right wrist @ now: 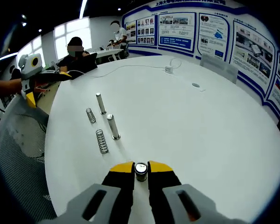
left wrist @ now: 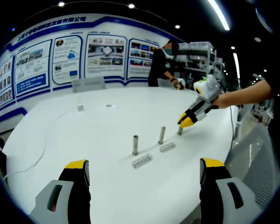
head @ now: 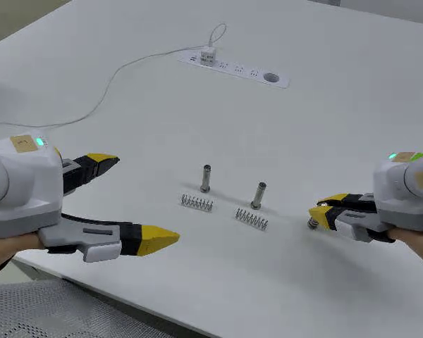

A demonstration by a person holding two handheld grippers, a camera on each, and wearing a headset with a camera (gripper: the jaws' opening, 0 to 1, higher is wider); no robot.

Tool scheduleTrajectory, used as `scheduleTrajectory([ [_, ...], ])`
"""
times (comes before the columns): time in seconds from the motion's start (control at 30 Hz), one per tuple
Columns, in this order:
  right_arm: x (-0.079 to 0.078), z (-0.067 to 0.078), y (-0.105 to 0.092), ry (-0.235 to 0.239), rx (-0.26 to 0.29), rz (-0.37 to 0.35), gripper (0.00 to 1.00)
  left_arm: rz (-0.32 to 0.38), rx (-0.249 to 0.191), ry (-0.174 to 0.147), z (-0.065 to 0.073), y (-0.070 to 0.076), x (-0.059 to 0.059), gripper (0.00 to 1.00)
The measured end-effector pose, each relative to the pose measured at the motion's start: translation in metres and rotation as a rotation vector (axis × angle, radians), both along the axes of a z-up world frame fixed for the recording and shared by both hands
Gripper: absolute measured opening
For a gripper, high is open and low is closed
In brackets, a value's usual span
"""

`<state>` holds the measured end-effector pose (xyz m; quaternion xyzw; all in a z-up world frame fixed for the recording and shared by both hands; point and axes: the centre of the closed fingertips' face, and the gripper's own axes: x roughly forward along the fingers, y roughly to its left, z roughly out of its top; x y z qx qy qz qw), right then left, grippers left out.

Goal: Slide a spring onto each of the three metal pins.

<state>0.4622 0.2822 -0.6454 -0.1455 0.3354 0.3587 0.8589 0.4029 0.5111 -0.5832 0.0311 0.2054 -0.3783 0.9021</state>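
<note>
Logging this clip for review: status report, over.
Left gripper open, empty. Right gripper shut on third pin. Other pins upright, bare; springs flat beside them. Nothing in the way.

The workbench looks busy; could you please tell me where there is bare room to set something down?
Bare: the tabletop between the power strip and the pins, and the near edge before the springs. Crowded: mid-table, where pins and springs cluster between the open left tool and the right tool, shut on a third pin.
</note>
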Motion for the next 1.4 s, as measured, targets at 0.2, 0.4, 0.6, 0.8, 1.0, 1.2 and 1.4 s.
scheduleTrajectory([
  [0.2, -0.001, 0.001, -0.001, -0.016, -0.016, 0.011, 0.14, -0.005, 0.011, 0.006, -0.002, 0.0, -0.001, 1.0],
  [0.4, -0.001, 0.015, -0.001, -0.042, 0.025, -0.006, 0.17, -0.001, 0.01, 0.005, -0.002, 0.0, 0.0, 1.0],
  [0.6, 0.005, 0.042, -0.001, -0.099, 0.086, -0.049, 0.17, -0.009, 0.022, 0.01, -0.005, 0.0, -0.002, 1.0],
  [0.8, 0.0, 0.06, 0.019, -0.126, 0.125, -0.012, 0.17, -0.011, 0.015, 0.008, -0.003, -0.001, -0.002, 1.0],
  [1.0, -0.004, 0.056, 0.041, -0.116, 0.138, 0.028, 0.17, -0.023, 0.029, 0.019, -0.007, -0.003, -0.004, 1.0],
  [1.2, -0.017, 0.035, 0.062, -0.073, 0.123, 0.083, 0.17, -0.027, 0.028, 0.031, -0.009, -0.003, -0.005, 1.0],
  [1.4, -0.026, 0.008, 0.074, -0.026, 0.074, 0.15, 0.17, -0.036, 0.028, 0.034, -0.01, -0.005, -0.006, 1.0],
])
